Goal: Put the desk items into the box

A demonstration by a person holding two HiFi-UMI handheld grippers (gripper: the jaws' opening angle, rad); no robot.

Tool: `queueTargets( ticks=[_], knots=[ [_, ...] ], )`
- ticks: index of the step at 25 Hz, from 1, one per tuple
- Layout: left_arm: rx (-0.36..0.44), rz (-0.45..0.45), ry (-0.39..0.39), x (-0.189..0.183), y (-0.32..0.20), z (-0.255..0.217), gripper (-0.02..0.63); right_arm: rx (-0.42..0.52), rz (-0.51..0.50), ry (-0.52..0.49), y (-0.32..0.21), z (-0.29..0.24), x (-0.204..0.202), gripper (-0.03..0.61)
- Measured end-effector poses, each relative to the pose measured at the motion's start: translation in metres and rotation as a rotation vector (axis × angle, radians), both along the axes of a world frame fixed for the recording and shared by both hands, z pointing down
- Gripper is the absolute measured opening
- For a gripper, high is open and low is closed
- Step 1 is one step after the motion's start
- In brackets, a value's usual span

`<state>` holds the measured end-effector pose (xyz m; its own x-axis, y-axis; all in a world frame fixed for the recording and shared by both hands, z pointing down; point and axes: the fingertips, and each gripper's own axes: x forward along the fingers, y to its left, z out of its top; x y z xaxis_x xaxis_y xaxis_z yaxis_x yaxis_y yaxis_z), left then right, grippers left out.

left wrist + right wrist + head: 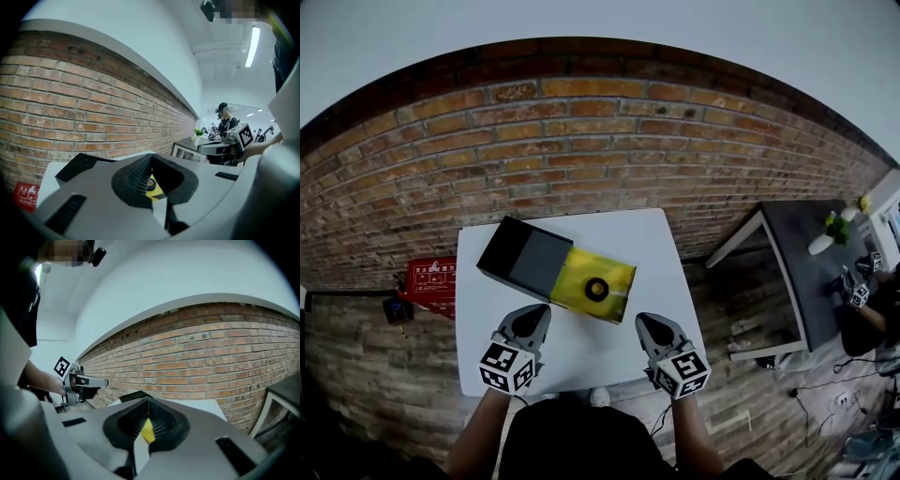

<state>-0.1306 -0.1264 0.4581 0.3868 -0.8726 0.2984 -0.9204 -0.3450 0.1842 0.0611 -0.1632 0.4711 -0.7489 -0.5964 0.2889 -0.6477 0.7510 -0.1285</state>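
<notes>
print on red sign point(431, 278) too small to read, black ring point(151, 182) mostly hidden behind left tongs point(150, 157)

A red-brown brick wall point(581, 141) runs behind the square white tabletop point(581, 352), with a plain white plaster wall point(694, 28) above it. The floor point(741, 300) is brown wooden planking. To the right stands a dark grey side table point(806, 272) with white legs, carrying a small white vase point(821, 244) of green leaves. A red printed box point(431, 278) sits low at the left. In the left gripper view a long ceiling strip light point(252, 47) glows
</notes>
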Motion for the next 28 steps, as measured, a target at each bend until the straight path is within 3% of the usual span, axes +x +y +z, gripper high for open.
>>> queueTargets(
  ticks=[6, 13, 28],
  knots=[
    [0.007, -0.041, 0.006, -0.014, 0.003, -0.004, 0.015, -0.008, 0.044, -0.075, 0.0, -0.014, 0.016, 0.021],
    [0.002, -0.045, 0.011, -0.014, 0.005, 0.0, 0.014, -0.019, 0.058, -0.095, 0.0, -0.01, 0.02, 0.021],
    [-0.006, -0.049, 0.011, -0.015, 0.007, 0.006, 0.014, -0.025, 0.066, -0.04, 0.004, 0.0, 0.024, 0.021]
  ],
)
